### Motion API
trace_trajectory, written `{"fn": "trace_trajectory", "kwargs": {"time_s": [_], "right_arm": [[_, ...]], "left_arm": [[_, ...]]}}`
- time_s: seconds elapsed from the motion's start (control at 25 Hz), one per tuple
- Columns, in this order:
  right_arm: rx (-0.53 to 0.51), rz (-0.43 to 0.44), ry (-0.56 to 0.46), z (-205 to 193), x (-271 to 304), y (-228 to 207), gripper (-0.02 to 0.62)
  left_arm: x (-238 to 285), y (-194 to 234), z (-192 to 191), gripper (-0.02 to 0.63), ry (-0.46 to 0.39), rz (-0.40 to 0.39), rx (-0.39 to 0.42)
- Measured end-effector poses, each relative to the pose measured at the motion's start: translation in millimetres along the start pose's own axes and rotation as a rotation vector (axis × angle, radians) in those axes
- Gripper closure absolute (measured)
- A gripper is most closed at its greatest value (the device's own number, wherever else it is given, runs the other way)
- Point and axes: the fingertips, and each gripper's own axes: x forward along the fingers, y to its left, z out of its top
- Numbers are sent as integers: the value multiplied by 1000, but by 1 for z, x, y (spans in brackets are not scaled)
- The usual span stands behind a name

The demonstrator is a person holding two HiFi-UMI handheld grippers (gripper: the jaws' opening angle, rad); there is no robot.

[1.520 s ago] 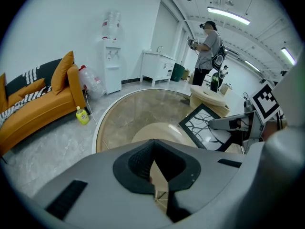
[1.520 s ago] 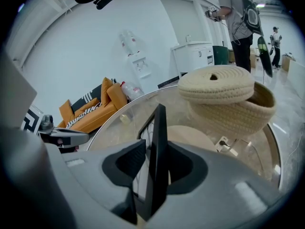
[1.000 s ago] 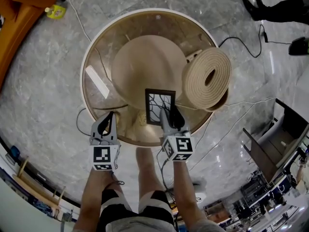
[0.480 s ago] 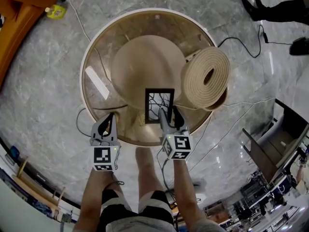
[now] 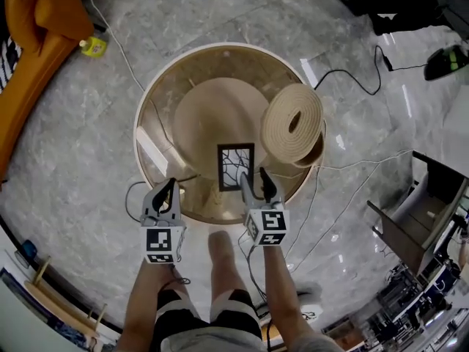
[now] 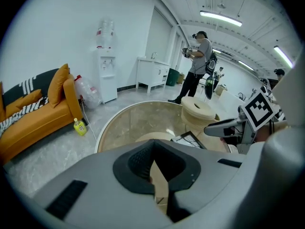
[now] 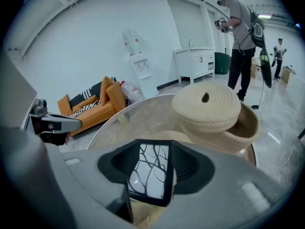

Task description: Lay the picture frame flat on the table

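The black picture frame [image 5: 236, 166] with a branch drawing lies flat on the round glass table [image 5: 157, 94], near its front edge. My right gripper [image 5: 258, 184] hovers just right of the frame's near corner. It is open, its jaws have just been opening, and nothing is between them. In the right gripper view the frame [image 7: 151, 173] shows past the jaws. My left gripper [image 5: 167, 191] hangs over the table's front left rim, shut and empty. Its own view shows the frame [image 6: 190, 138] to the right.
A woven rope basket with a lid [image 5: 293, 127] stands on the table right of the frame. A white strip [image 5: 152, 152] lies at the left. Cables trail on the marble floor [image 5: 344, 196]. An orange sofa [image 5: 29, 42] and a yellow bottle [image 5: 93, 46] lie far left. People stand beyond the table.
Both grippers have risen and drawn back from the table. The right gripper's fingers, which overlapped the frame's near right corner, are now clear of it. The frame has stayed flat.
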Motion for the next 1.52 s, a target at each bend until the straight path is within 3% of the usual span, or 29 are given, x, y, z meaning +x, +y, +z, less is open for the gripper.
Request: {"fn": "trace_trajectory", "kwargs": {"time_s": [0.56, 0.92, 1.2, 1.52], "right_arm": [[-29, -53, -179, 141, -118, 29, 442], [-58, -119, -327, 221, -233, 58, 517], [-74, -171, -465, 268, -328, 93, 571], [-70, -233, -583, 275, -422, 134, 594]], "left_arm": [[-91, -33, 155, 589, -166, -65, 146], [-182, -66, 245, 589, -274, -123, 224], [-258, -97, 289, 589, -359, -184, 292], [-339, -134, 311, 589, -450, -273, 371]]}}
